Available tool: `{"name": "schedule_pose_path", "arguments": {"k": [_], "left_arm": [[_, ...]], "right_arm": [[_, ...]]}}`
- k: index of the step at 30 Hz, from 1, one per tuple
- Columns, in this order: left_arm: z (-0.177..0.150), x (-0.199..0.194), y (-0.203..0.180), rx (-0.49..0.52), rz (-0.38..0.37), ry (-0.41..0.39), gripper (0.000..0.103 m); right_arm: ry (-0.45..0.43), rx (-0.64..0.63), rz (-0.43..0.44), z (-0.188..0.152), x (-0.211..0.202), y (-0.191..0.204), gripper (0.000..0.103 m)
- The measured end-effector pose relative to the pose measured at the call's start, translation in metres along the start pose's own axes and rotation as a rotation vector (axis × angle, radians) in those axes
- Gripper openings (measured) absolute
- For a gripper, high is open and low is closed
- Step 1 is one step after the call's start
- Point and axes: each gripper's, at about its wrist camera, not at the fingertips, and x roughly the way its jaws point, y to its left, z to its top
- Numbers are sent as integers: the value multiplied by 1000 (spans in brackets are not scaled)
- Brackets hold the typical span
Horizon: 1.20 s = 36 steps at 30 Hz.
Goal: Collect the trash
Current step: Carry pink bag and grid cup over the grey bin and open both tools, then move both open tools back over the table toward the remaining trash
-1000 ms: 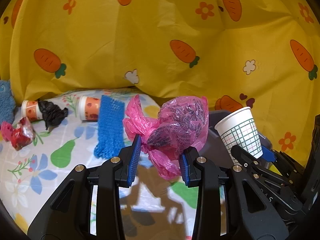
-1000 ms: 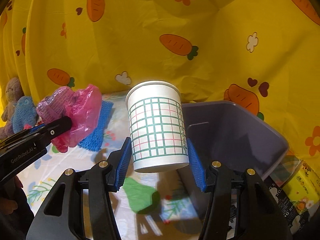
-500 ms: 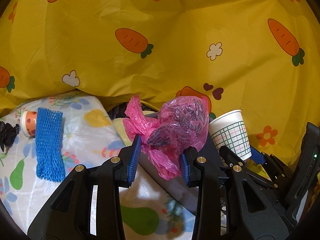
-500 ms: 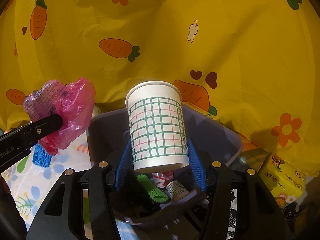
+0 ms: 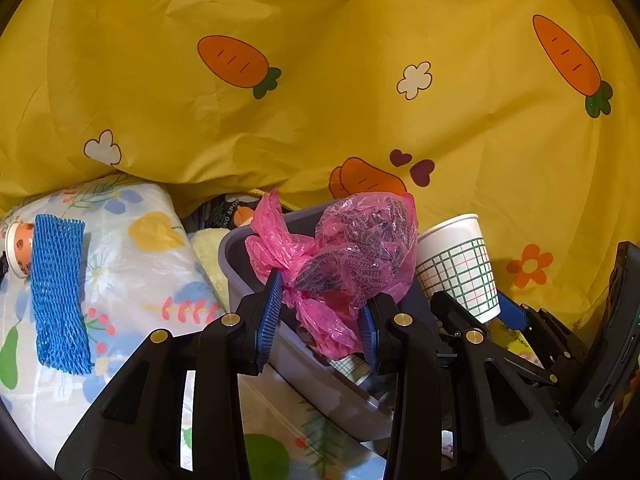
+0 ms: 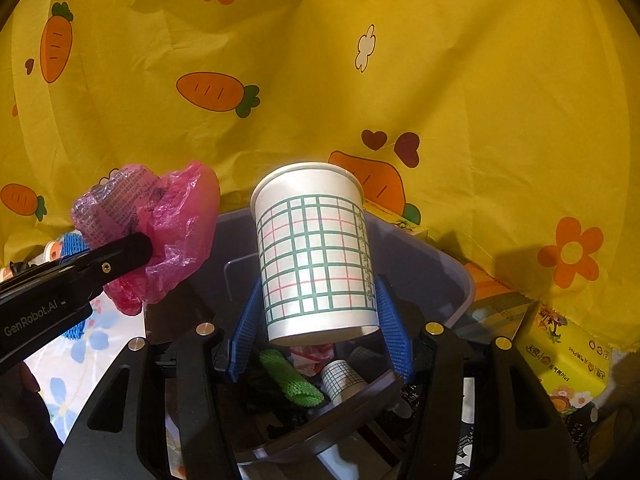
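Left gripper (image 5: pixel 320 320) clamped a pink bag (image 5: pixel 344 256); right gripper (image 6: pixel 320 320) clamped a checked cup (image 6: pixel 316 248) above the grey bin (image 6: pixel 452 276), centre frame; the light bag could drift outside.

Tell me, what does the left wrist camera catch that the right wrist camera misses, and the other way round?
Only the left wrist view shows the floral sheet broadly, with the blue foam net lying flat on it beside a small orange cup.

Only the right wrist view looks into the grey bin: a green net, a small checked cup and red-and-white wrapping. It also shows the yellow tissue pack.

Both show the left tongs gripping the pink plastic bag, the right tongs gripping the checked paper cup, and the carrot-print cloth.
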Motion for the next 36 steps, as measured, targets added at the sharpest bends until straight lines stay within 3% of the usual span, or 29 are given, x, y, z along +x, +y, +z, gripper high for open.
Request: {"name": "schedule_pose_path", "arguments": {"k": [16, 21, 24, 36], "left_arm": [[-2, 19, 1, -25, -42, 33, 37], [-2, 12, 7, -50, -28, -3, 65], [-2, 5, 12, -63, -2, -25, 74], [-14, -22, 29, -74, 70, -55, 81]], "right_arm": [[15, 9, -1, 0, 8, -5, 56], [20, 17, 13, 0, 10, -8, 64], [23, 18, 10, -1, 11, -8, 65], [5, 15, -17, -3, 0, -5, 72]]}}
